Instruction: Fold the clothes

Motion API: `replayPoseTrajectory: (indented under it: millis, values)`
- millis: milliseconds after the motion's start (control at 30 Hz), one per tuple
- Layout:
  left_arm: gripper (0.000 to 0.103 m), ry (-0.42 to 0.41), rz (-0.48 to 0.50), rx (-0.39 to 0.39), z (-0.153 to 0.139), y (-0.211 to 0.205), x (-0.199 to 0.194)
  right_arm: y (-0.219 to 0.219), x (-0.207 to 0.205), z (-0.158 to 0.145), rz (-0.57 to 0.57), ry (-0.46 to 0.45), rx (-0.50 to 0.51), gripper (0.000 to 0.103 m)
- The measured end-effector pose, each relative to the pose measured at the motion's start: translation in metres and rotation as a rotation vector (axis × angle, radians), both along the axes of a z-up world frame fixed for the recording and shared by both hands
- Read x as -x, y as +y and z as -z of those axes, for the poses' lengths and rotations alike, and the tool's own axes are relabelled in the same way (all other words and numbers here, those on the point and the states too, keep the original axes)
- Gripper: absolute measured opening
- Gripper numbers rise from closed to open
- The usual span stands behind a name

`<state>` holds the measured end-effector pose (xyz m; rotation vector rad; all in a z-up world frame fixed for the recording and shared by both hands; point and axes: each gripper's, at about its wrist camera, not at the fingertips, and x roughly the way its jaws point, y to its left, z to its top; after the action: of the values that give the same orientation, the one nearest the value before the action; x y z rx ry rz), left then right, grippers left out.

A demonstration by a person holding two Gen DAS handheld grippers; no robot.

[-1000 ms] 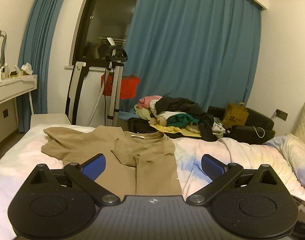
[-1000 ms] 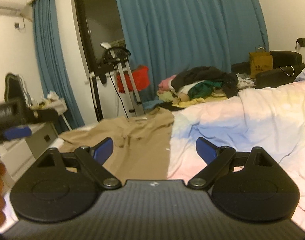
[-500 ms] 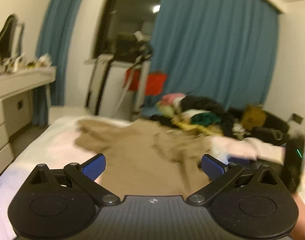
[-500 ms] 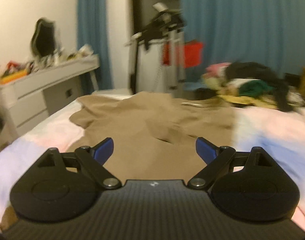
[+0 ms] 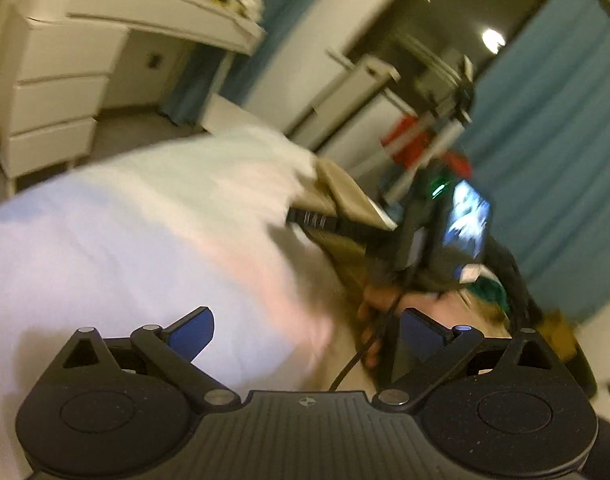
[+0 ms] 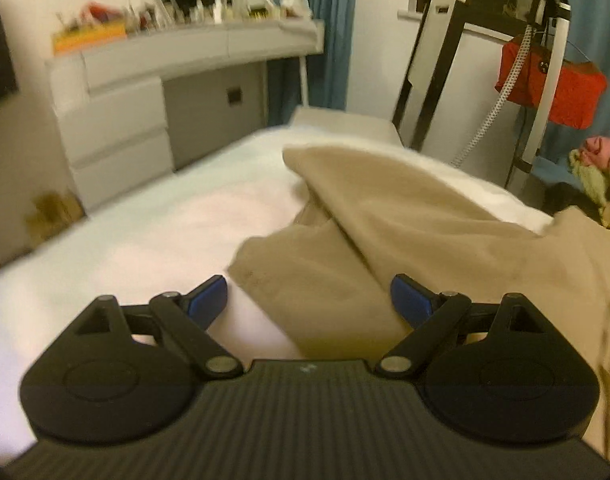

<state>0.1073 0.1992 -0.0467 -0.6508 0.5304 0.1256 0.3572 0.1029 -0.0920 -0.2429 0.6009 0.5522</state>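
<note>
A tan shirt [image 6: 401,216] lies spread on the bed's pale sheet [image 6: 153,240], with a sleeve folded over its left side. My right gripper [image 6: 309,302] hovers open over the shirt's near left edge; cloth lies below the gap and neither pad touches it. In the tilted, blurred left wrist view, my left gripper [image 5: 307,332] is open over bare sheet [image 5: 145,240], nothing between its pads. Ahead of it a hand [image 5: 375,304] holds the right gripper, and one black finger [image 5: 313,218] reaches over the tan shirt [image 5: 345,196].
A white dresser [image 6: 117,128] with drawers and a cluttered top stands left of the bed. A garment steamer stand [image 6: 545,92] with a red bag [image 6: 553,84] stands beyond the bed by blue curtains [image 6: 329,32]. Piled clothes [image 6: 601,164] lie at the far right.
Both views swung left toward the dresser, and the left view rolled. The right gripper moved over the shirt's left side and now shows ahead of the left one. Both stayed open.
</note>
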Motion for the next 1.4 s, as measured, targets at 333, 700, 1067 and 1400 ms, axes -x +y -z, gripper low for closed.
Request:
replayPoseTrajectory:
  millis: [333,700,1067,1400]
  values:
    - [0.100,-0.027,-0.044,0.056,0.003,0.011,0.005,-0.057,-0.005,-0.047,0.176,-0.072,-0.217,0.009]
    - [0.099,-0.084,0.037,-0.051,-0.021,-0.033,0.016,-0.251,0.054,-0.076,0.631,-0.271,-0.441,0.009]
    - [0.099,-0.046,0.150,-0.154,-0.010,-0.074,-0.014,-0.302,0.054,-0.014,0.677,-0.014,-0.368,0.092]
    - [0.099,-0.071,0.219,-0.210,-0.014,-0.095,-0.013,-0.314,0.181,-0.061,0.546,-0.032,-0.423,0.092]
